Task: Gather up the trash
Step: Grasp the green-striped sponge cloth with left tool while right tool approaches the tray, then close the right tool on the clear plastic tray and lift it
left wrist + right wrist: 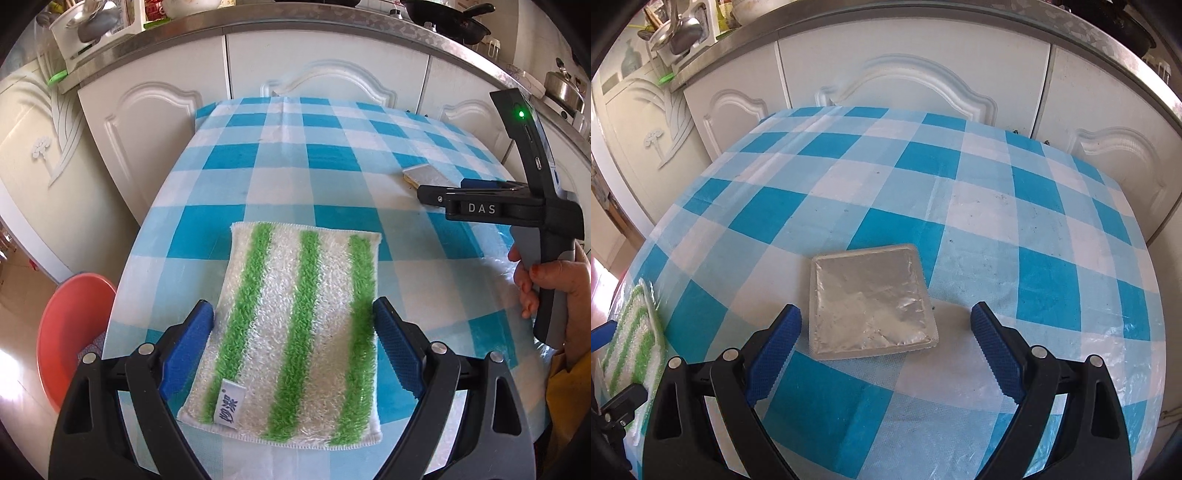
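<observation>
The silver foil packet point(873, 304) lies flat on your table point(960, 206), on the blue-and-white checked cloth, a little tilted, its near edge toward your right tool point(886, 325). That tool hangs over it with its blue pads spread wide; the packet sits between them, closer to the left pad, which is just beside the packet's left edge, while the right pad stands well apart from it. Nothing is gripped there. From your left wrist view the same packet point(424, 175) shows small at the far right of the table point(295, 155), partly hidden behind the right tool point(439, 195), which you hold by its grey handle in your right hand point(546, 284).

To the left lies the green-and-white striped scrubbing pad point(295, 317), flat on the cloth, a small white label at its near left corner. Your left tool point(293, 330) is wide open around it: one blue pad is just beside each long side, and whether either touches the pad's fuzzy edge you cannot tell from here. It is not lifted.

Beyond the table stand white cabinet doors point(314, 81) under a metal-edged counter with pans, and a pink basin point(70, 332) sits on the floor at the left.
</observation>
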`<state>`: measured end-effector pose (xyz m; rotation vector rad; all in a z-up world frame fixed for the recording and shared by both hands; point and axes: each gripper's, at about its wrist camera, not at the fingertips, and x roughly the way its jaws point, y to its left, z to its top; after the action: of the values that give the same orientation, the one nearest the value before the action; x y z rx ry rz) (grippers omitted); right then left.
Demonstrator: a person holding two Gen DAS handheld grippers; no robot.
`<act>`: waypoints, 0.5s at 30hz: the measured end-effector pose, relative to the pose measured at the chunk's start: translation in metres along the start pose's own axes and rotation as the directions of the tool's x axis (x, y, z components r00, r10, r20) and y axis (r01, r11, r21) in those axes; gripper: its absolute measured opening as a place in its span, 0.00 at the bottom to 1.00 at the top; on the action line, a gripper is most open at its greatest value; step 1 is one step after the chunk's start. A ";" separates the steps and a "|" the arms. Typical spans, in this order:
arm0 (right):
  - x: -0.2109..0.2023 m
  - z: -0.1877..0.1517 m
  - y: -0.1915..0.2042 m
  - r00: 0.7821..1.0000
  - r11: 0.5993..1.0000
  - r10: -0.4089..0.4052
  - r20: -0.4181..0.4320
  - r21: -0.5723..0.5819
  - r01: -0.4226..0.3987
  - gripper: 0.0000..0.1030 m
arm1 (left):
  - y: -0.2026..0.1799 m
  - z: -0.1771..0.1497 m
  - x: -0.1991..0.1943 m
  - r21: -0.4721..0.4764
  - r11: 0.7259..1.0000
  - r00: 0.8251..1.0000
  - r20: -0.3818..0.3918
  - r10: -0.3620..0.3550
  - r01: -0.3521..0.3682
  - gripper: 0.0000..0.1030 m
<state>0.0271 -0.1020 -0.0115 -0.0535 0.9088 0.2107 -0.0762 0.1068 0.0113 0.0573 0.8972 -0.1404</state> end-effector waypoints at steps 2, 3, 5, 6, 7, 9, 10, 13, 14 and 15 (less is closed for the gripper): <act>0.002 0.001 0.004 1.000 1.000 0.002 -0.001 -0.018 -0.002 0.89 | 0.000 0.000 0.001 0.000 1.000 1.000 0.001 -0.007 0.007 0.86; 0.002 0.002 0.005 1.000 1.000 0.005 -0.001 -0.021 -0.005 0.89 | 0.000 0.000 0.002 0.001 1.000 1.000 0.000 -0.009 0.009 0.86; 0.002 0.003 0.006 1.000 1.000 0.000 -0.003 -0.027 0.000 0.89 | 0.000 -0.001 0.003 0.000 1.000 1.000 -0.002 -0.017 0.017 0.86; 0.002 0.003 0.007 1.000 1.000 0.003 -0.002 -0.028 -0.003 0.86 | 0.001 -0.001 0.005 -0.004 1.000 1.000 -0.006 -0.025 0.024 0.86; 0.001 0.003 0.007 1.000 1.000 0.003 0.005 -0.030 -0.003 0.82 | 0.001 -0.001 0.007 -0.006 1.000 0.999 -0.009 -0.030 0.030 0.86; 0.000 0.004 0.007 1.000 0.999 0.006 0.016 -0.033 -0.006 0.68 | 0.001 -0.001 0.009 -0.001 0.999 0.999 -0.010 -0.036 0.036 0.87; -0.001 0.004 0.007 1.000 0.999 0.009 0.020 -0.036 -0.008 0.65 | 0.000 -0.001 0.010 0.008 0.999 0.999 -0.013 -0.037 0.037 0.88; -0.002 0.004 0.008 1.000 0.999 0.010 0.024 -0.043 -0.009 0.63 | -0.001 -0.001 0.010 0.020 0.999 0.999 -0.018 -0.040 0.040 0.90; -0.003 0.004 0.008 1.000 0.999 0.014 0.024 -0.043 -0.013 0.63 | -0.001 -0.001 0.011 0.024 0.999 0.999 -0.018 -0.039 0.039 0.90; -0.003 0.004 0.007 1.000 0.999 0.017 0.025 -0.044 -0.016 0.63 | -0.001 -0.001 0.011 0.027 0.999 0.999 -0.018 -0.038 0.038 0.90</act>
<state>0.0267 -0.0949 -0.0067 -0.0835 0.8800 0.2464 -0.0704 0.1046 0.0021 0.0670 0.9139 -0.1881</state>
